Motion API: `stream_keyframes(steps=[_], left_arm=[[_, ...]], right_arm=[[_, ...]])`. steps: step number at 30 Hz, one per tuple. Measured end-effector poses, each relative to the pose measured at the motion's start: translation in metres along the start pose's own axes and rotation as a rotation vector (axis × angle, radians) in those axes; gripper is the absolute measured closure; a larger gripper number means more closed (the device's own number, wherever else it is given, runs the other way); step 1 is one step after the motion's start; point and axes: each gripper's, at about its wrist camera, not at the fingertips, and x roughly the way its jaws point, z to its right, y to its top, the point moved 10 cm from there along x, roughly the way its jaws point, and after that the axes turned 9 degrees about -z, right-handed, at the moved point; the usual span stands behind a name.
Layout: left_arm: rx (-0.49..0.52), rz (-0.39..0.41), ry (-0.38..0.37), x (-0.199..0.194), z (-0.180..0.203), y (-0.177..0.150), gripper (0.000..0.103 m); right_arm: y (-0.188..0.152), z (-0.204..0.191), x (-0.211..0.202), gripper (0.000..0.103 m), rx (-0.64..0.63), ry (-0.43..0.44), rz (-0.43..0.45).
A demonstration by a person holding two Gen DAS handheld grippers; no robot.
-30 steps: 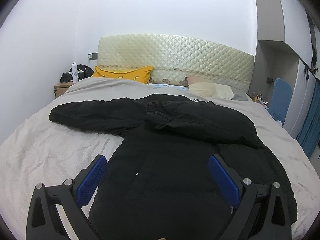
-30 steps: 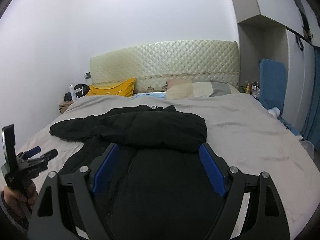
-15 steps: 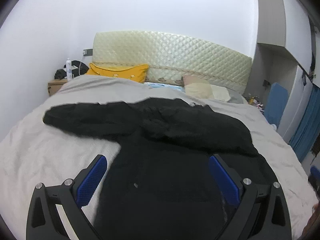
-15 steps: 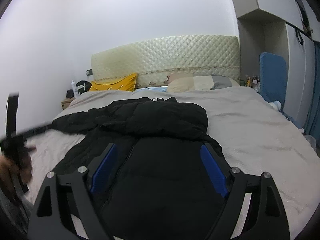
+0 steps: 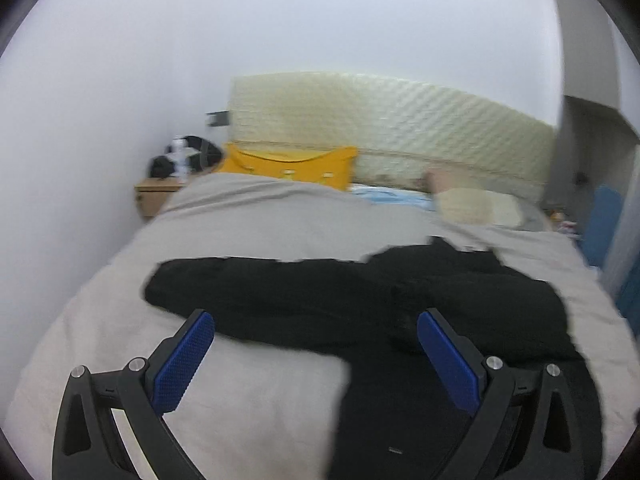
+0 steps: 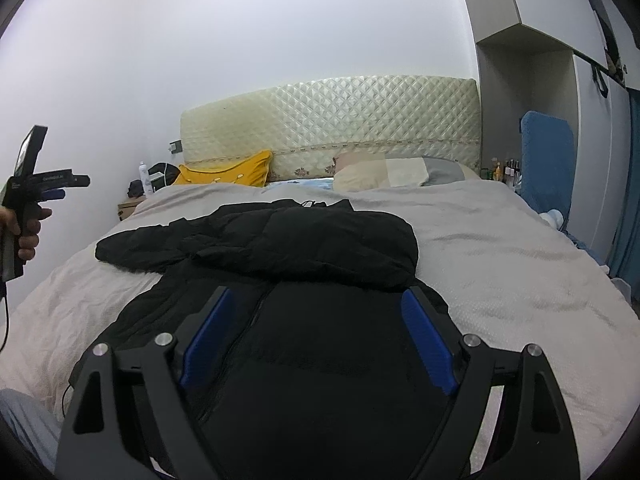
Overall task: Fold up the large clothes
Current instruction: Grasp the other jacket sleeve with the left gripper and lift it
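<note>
i have a black padded jacket (image 6: 320, 272) spread on the bed (image 6: 500, 248), hem toward me, collar toward the headboard (image 6: 332, 120). one sleeve already lies folded across the chest; the other sleeve (image 5: 256, 288) reaches out flat over the grey cover on my left side.

my left gripper (image 5: 316, 356) has its blue pads (image 5: 182, 364) spread wide, nothing between them, held above the bed near that outstretched sleeve; its view is blurred. my right gripper (image 6: 316, 344) is equally wide apart and empty, over the jacket's lower body.

i judge the jacket bulky and soft, light for its size, springy with filling and probably slick-shelled, so a shallow pinch may slide off. i'd bite deep at the sleeve cuff or a seam, gathering shell and padding together, and expect the fold to puff back up unless pressed down.
</note>
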Motion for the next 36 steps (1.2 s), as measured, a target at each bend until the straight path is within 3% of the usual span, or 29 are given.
stream_keyframes(steps=[3, 8, 12, 17, 21, 27, 32, 34, 35, 36], left_arm=[[-0.035, -0.042, 0.087, 0.041, -0.052, -0.001, 0.0], [-0.109, -0.123, 0.171, 0.1, -0.118, -0.013, 0.0], [-0.247, -0.201, 0.11, 0.148, -0.155, -0.03, 0.0], [-0.414, -0.248, -0.009, 0.208, -0.187, -0.046, 0.0], [-0.516, -0.272, -0.04, 0.26, -0.211, -0.057, 0.0], [-0.653, -0.26, -0.071, 0.332, -0.252, -0.056, 0.002], [-0.711, -0.204, -0.07, 0.365, -0.284, -0.042, 0.002], [-0.744, -0.188, -0.079, 0.376, -0.296, -0.036, 0.006], [-0.759, -0.178, -0.086, 0.379, -0.3, -0.033, 0.017], [-0.773, -0.163, -0.106, 0.381, -0.302, -0.028, 0.035]], right_arm=[[-0.001, -0.003, 0.01, 0.017, -0.006, -0.015, -0.018], [-0.006, -0.017, 0.027, 0.015, -0.033, -0.011, -0.069], [-0.013, -0.03, 0.041, 0.0, -0.05, -0.01, -0.118], [-0.02, -0.048, 0.063, 0.0, -0.052, 0.023, -0.186], [-0.021, -0.054, 0.077, 0.0, -0.069, -0.006, -0.208], [-0.021, -0.038, 0.101, 0.0, 0.003, -0.062, -0.246], [-0.014, -0.012, 0.121, 0.0, 0.067, -0.144, -0.252], [-0.012, -0.003, 0.127, 0.0, 0.085, -0.171, -0.251], [-0.012, 0.002, 0.131, 0.0, 0.1, -0.183, -0.256], [-0.012, 0.005, 0.133, 0.0, 0.11, -0.187, -0.258]])
